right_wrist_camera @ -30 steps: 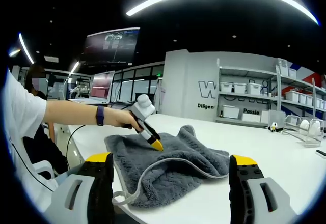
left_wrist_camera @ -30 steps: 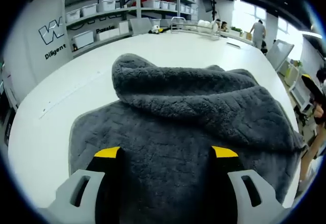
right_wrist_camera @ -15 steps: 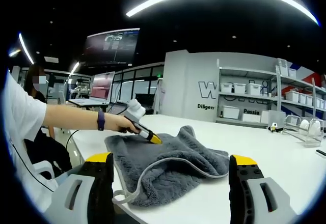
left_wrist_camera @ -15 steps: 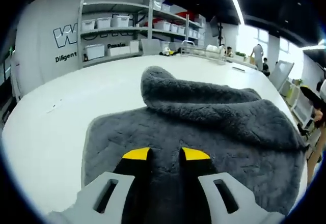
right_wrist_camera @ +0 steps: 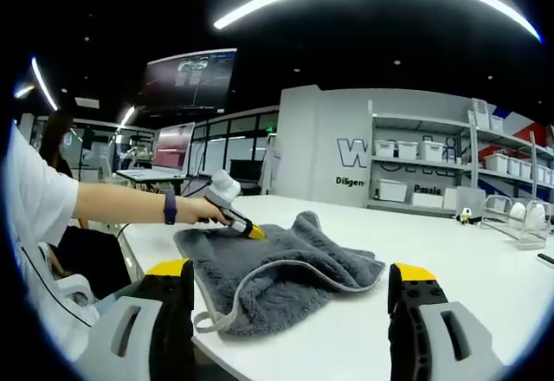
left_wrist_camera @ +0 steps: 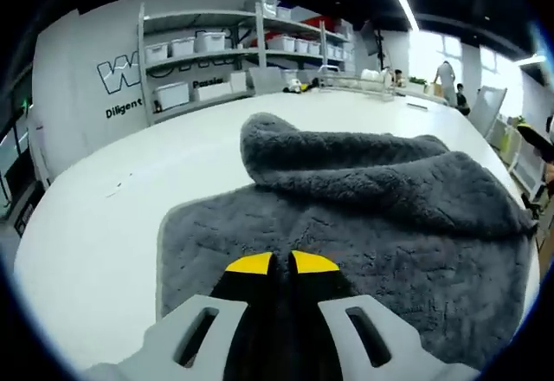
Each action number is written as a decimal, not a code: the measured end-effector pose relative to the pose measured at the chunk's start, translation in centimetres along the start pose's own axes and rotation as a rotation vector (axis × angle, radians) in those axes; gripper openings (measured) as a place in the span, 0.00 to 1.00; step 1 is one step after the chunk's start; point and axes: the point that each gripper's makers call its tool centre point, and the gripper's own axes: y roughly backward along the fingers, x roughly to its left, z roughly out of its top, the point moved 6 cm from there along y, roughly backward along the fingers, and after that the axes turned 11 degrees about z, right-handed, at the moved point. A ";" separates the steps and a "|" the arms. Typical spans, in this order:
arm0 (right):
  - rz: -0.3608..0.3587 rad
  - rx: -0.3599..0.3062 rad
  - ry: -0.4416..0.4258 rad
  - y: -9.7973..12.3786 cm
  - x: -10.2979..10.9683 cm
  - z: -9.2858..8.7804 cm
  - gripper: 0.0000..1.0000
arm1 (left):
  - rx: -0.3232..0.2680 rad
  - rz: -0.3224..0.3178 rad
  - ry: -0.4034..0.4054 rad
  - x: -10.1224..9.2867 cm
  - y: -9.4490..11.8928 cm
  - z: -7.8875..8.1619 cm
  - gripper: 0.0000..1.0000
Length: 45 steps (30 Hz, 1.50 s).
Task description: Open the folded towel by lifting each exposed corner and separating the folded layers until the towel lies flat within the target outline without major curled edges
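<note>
Still folded, the grey towel (left_wrist_camera: pixel 363 199) lies rumpled in 2 layers; the left gripper (left_wrist_camera: pixel 282 263) has clenched onto it, the right gripper (right_wrist_camera: pixel 290 281) stays spread.

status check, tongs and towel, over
Left tongs shut on the towel. Right tongs open, off the cloth. Towel folded over on the table. Nothing blocking.

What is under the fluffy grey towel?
The fluffy grey towel lies on a white table, with its upper layer folded back over the lower one. Whatever lies beneath the folds, including any outline, is covered.
</note>
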 end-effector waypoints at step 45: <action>-0.018 0.004 -0.019 0.0 -1.2 -0.5 0.94 | -0.038 0.285 0.353 16.2 8.4 -8.2 0.12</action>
